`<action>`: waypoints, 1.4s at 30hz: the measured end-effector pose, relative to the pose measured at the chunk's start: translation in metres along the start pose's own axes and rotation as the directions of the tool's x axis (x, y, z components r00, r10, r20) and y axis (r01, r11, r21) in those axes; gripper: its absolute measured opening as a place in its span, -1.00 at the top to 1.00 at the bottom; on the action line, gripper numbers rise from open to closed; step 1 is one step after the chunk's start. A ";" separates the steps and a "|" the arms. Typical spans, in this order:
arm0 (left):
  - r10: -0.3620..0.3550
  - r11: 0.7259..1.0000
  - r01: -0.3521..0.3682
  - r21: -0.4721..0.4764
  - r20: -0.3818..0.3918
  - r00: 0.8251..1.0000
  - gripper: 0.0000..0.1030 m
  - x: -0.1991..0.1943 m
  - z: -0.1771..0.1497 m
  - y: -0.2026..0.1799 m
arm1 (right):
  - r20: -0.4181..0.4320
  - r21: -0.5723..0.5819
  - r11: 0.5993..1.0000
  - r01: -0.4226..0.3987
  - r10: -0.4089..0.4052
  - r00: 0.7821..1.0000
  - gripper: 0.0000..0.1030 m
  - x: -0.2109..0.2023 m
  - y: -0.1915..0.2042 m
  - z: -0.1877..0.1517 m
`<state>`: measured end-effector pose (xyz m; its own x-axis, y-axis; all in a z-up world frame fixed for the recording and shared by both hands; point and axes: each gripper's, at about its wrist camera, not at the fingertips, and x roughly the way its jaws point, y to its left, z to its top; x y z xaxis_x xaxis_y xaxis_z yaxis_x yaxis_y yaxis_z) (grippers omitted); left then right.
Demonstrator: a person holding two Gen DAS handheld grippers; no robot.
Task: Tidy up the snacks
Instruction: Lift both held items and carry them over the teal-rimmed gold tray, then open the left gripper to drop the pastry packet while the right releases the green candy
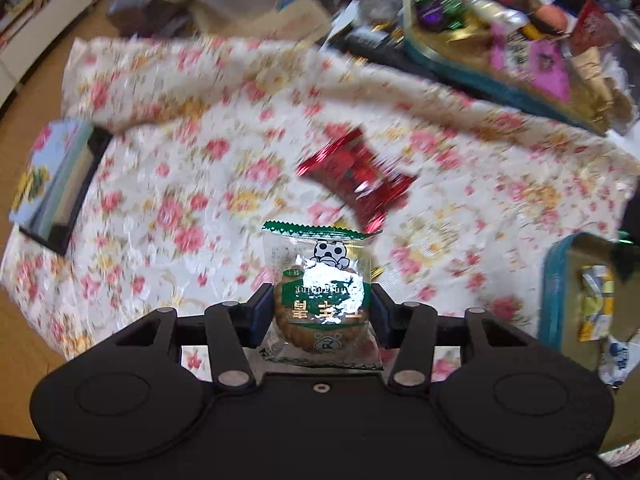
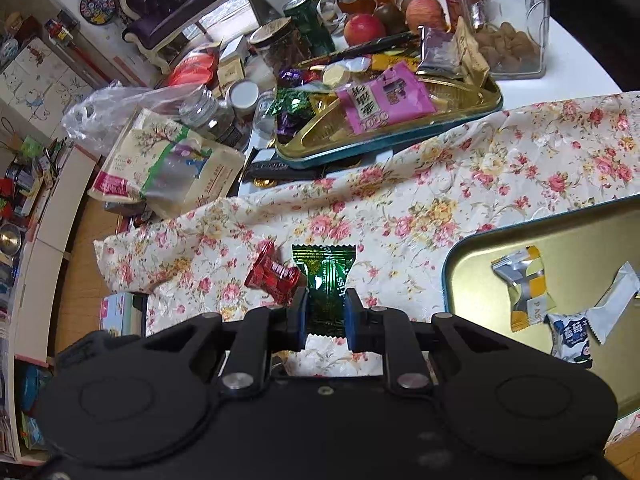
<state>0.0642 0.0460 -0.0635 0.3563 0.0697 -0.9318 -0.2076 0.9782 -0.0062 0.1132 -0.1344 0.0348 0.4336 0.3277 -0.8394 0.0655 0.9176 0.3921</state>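
Note:
My left gripper [image 1: 322,312] is shut on a green-and-clear cookie packet [image 1: 322,296] and holds it above the floral cloth [image 1: 180,168]. A red foil candy [image 1: 356,176] lies on the cloth just beyond it. My right gripper [image 2: 325,312] is shut on a green foil candy [image 2: 325,280] above the cloth [image 2: 440,200]. The red foil candy [image 2: 272,274] lies just left of the right gripper's fingers. A gold tin tray [image 2: 480,264] with three wrapped snacks sits to the right; its teal edge also shows in the left wrist view [image 1: 554,292].
A second gold tray [image 2: 460,114] heaped with snacks stands at the back, also in the left wrist view [image 1: 480,76]. A small picture box [image 1: 52,180] lies at the cloth's left edge. Jars, apples and a tissue pack [image 2: 168,164] crowd the far table.

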 end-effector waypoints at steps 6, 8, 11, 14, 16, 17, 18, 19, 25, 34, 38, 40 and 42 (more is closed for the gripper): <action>-0.059 0.993 0.046 0.113 0.119 0.991 -0.09 -0.049 0.019 -0.042 | 0.084 0.052 0.998 0.035 -0.039 0.996 0.61 -0.025 -0.027 0.013; -0.080 0.987 0.056 0.152 0.155 0.985 -0.09 -0.062 0.023 -0.060 | 0.110 0.080 0.996 0.046 -0.055 0.992 0.61 -0.033 -0.040 0.018; -0.131 0.975 0.097 0.200 0.169 0.977 -0.09 -0.076 0.024 -0.086 | 0.149 0.131 0.989 0.070 -0.090 0.985 0.61 -0.046 -0.063 0.023; -0.160 0.957 0.115 0.266 0.157 0.975 -0.09 -0.083 0.017 -0.109 | 0.179 0.185 0.977 0.102 -0.136 0.974 0.61 -0.058 -0.088 0.027; -0.174 0.943 0.120 0.309 0.152 0.973 -0.09 -0.083 0.007 -0.121 | 0.190 0.213 0.968 0.131 -0.173 0.966 0.61 -0.065 -0.105 0.029; -0.173 0.937 0.117 0.328 0.147 0.974 -0.09 -0.082 0.002 -0.127 | 0.194 0.224 0.963 0.149 -0.194 0.962 0.61 -0.068 -0.114 0.028; -0.166 0.932 0.110 0.345 0.136 0.977 -0.09 -0.080 -0.002 -0.133 | 0.195 0.232 0.959 0.165 -0.212 0.958 0.61 -0.070 -0.121 0.027; -0.163 0.927 0.109 0.360 0.124 0.979 -0.09 -0.079 -0.006 -0.140 | 0.193 0.237 0.955 0.180 -0.228 0.954 0.61 -0.072 -0.128 0.026; -0.186 0.896 0.156 0.416 0.032 0.982 -0.09 -0.073 -0.025 -0.167 | 0.168 0.269 0.933 0.238 -0.289 0.943 0.61 -0.077 -0.165 0.013; -0.236 0.855 0.208 0.475 -0.002 0.972 -0.09 -0.077 -0.040 -0.198 | 0.127 0.339 0.902 0.269 -0.328 0.936 0.61 -0.085 -0.209 -0.002; -0.265 0.832 0.241 0.499 -0.024 0.964 -0.10 -0.075 -0.039 -0.198 | 0.136 0.363 0.895 0.260 -0.327 0.935 0.61 -0.091 -0.217 -0.002; -0.276 0.830 0.246 0.501 -0.016 0.961 -0.10 -0.075 -0.038 -0.197 | 0.141 0.368 0.895 0.253 -0.323 0.936 0.61 -0.091 -0.218 0.000; -0.296 0.823 0.256 0.507 -0.003 0.955 -0.10 -0.077 -0.037 -0.196 | 0.142 0.371 0.895 0.246 -0.317 0.938 0.61 -0.092 -0.218 0.000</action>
<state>0.0437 -0.1583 -0.0036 0.3995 -0.2233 -0.8891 0.3827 0.9219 -0.0596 0.0588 -0.3648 0.0267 0.5139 -0.0156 -0.8577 0.4988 0.8189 0.2839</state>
